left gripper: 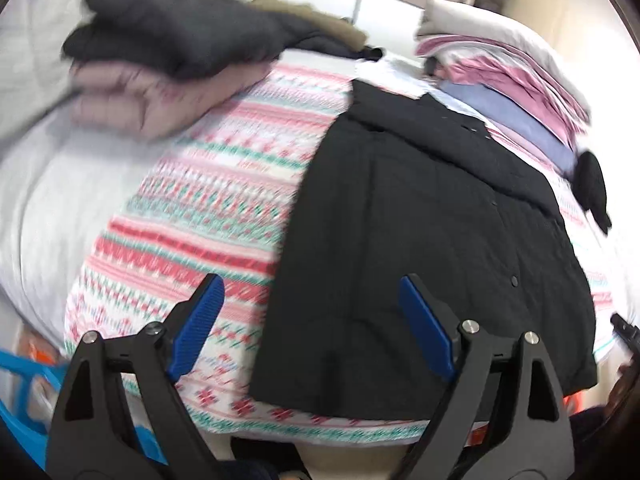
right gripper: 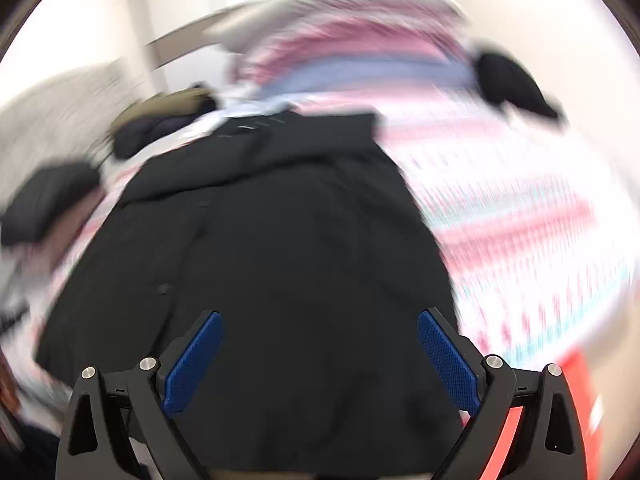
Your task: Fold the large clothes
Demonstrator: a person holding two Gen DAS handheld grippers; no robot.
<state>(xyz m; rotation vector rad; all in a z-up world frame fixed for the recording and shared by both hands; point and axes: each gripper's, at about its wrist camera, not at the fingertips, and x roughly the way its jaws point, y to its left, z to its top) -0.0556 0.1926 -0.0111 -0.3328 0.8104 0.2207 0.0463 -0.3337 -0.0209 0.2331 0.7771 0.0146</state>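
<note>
A large black quilted coat lies spread lengthwise on the patterned pink, white and green bedspread, its snap buttons showing. My left gripper hangs open above the coat's near left edge, nothing between its blue pads. In the right wrist view the same black coat fills the middle, blurred by motion. My right gripper is open above the coat's near hem, holding nothing.
A stack of folded clothes, dark grey on pink, sits at the bed's far left. A pile of pink, white and blue bedding lies at the far right, with a small black item beside it. A blue basket stands low left.
</note>
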